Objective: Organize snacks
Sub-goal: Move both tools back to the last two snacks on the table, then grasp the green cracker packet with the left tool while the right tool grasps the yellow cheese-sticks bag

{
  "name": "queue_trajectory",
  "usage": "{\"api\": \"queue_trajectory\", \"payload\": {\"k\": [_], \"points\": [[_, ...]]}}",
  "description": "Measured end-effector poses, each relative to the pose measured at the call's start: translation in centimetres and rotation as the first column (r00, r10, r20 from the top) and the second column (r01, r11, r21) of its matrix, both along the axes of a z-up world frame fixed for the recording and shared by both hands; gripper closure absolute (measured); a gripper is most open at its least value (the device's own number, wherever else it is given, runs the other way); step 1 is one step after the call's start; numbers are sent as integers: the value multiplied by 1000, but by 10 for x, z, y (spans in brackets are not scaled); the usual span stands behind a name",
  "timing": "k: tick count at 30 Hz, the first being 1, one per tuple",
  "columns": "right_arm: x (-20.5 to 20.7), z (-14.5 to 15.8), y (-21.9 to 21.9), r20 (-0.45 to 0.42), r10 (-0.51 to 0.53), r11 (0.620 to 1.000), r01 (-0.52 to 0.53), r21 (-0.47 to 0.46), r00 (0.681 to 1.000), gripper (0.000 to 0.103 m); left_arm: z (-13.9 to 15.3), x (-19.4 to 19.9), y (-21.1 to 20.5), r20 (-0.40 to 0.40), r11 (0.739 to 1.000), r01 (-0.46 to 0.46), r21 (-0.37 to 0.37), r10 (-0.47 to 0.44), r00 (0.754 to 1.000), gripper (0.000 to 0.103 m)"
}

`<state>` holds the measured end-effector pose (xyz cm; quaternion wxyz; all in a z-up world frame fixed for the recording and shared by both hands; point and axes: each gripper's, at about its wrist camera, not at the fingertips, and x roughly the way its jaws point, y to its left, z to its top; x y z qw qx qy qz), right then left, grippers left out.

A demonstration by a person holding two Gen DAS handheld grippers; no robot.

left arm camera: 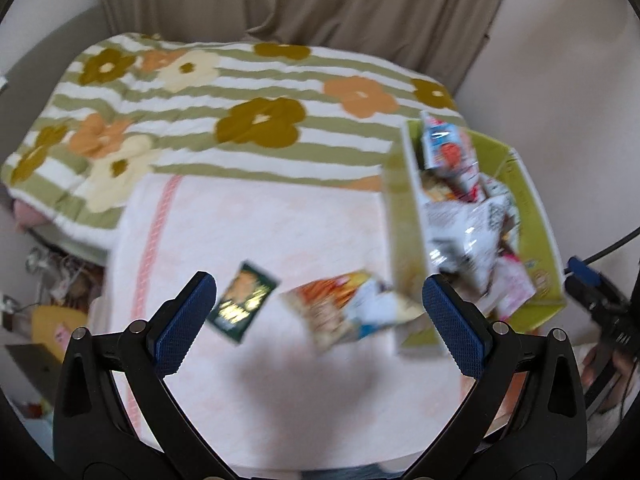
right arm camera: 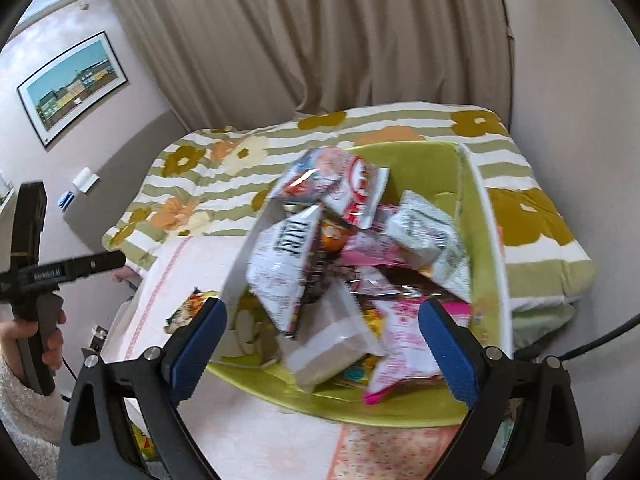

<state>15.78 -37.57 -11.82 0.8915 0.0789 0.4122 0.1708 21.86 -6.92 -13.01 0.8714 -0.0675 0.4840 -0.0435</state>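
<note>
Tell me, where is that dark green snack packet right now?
In the left wrist view, the dark green packet lies flat on the pale pink towel, just left of the orange snack bag, outside the green box.

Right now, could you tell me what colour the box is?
Lime green box; clearest in the right wrist view.

Flowered quilt (left arm camera: 192, 112), beige curtain (right arm camera: 320, 32), framed picture (right arm camera: 72, 84).

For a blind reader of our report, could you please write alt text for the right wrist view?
A green box piled full of snack packets sits on a pale pink towel over a flower-striped quilt, seen between the open jaws of the right gripper. At the left edge a hand holds the other gripper's handle; beige curtains hang behind.
</note>
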Motion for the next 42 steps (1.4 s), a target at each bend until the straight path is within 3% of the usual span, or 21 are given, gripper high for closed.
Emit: {"api": "queue_trajectory", "payload": {"k": [4, 9, 16, 21, 24, 28, 35, 42], "points": [[-7, 0, 26, 3, 28, 1000, -28, 13, 1000, 7, -3, -16, 23, -7, 999, -13, 41, 13, 1000, 1], [-16, -1, 64, 18, 22, 1000, -22, -4, 1000, 7, -17, -19, 49, -27, 1000, 29, 13, -28, 999, 1], [-34, -3, 123, 35, -99, 995, 100, -14, 994, 5, -37, -16, 74, -43, 984, 179, 0, -179, 983, 1], [-42, -20, 163, -40, -178, 984, 178, 7, 983, 5, -60, -11, 93, -76, 959, 281, -37, -283, 956, 1], [-48, -30, 179, -89, -262, 964, 265, 12, 961, 5, -71, -6, 99, -88, 944, 327, -48, -331, 940, 1], [-53, -52, 193, -158, -419, 899, 433, 63, 894, 5, -90, 5, 101, -119, 920, 387, -63, -392, 912, 6], [-38, -81, 209, -216, -496, 841, 527, 122, 841, 5, -130, 25, 85, -185, 890, 451, -65, -455, 871, 20], [-22, -114, 213, -238, -547, 794, 588, 155, 802, 5, -164, 43, 72, -232, 884, 463, -59, -463, 855, 28]]}}
